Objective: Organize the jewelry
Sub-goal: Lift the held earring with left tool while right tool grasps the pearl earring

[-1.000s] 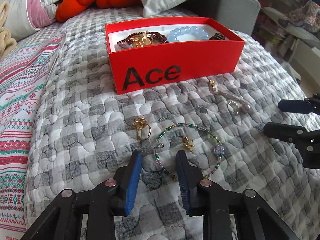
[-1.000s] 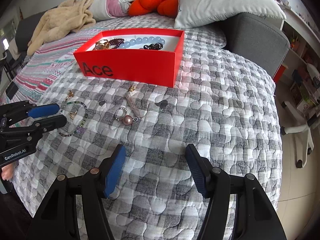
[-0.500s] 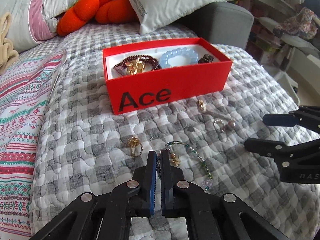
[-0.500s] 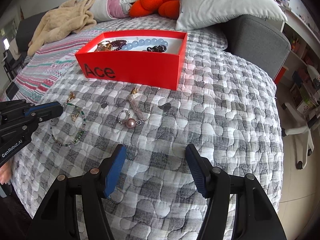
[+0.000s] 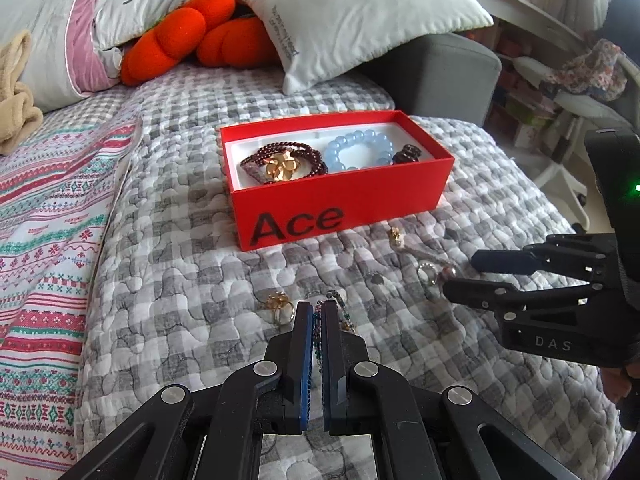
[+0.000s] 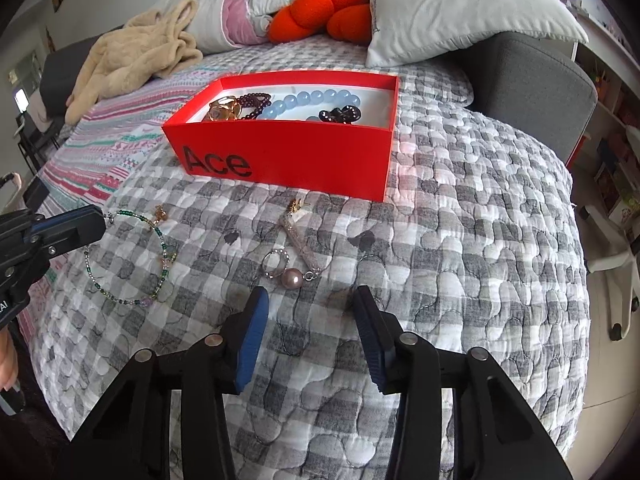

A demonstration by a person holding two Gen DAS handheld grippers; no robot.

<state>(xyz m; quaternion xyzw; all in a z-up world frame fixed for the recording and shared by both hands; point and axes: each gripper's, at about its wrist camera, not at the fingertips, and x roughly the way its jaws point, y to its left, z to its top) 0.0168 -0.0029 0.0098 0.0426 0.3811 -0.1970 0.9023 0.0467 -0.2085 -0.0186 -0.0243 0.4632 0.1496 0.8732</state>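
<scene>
A red "Ace" box (image 5: 340, 204) (image 6: 304, 156) on the quilt holds a dark red bracelet, a blue bead bracelet (image 5: 358, 152) and a dark piece. My left gripper (image 5: 318, 312) (image 6: 98, 216) is shut on a green beaded bracelet (image 6: 160, 256), which hangs from its tips over the quilt. A gold ring (image 5: 282, 306) lies just left of it. My right gripper (image 6: 310, 300) (image 5: 464, 276) is open and empty, just short of a pearl pendant with a ring (image 6: 290, 274) and a long silver earring (image 6: 300, 240).
Pillows and an orange plush (image 5: 192, 36) lie behind the box. A beige garment (image 6: 132, 56) lies at the back left. The bed's edge drops off at the right, with a grey sofa arm (image 6: 532, 80) beyond.
My left gripper closed on the green beaded bracelet and lifted it off the quilt. My right gripper moved forward toward the pearl pendant.
</scene>
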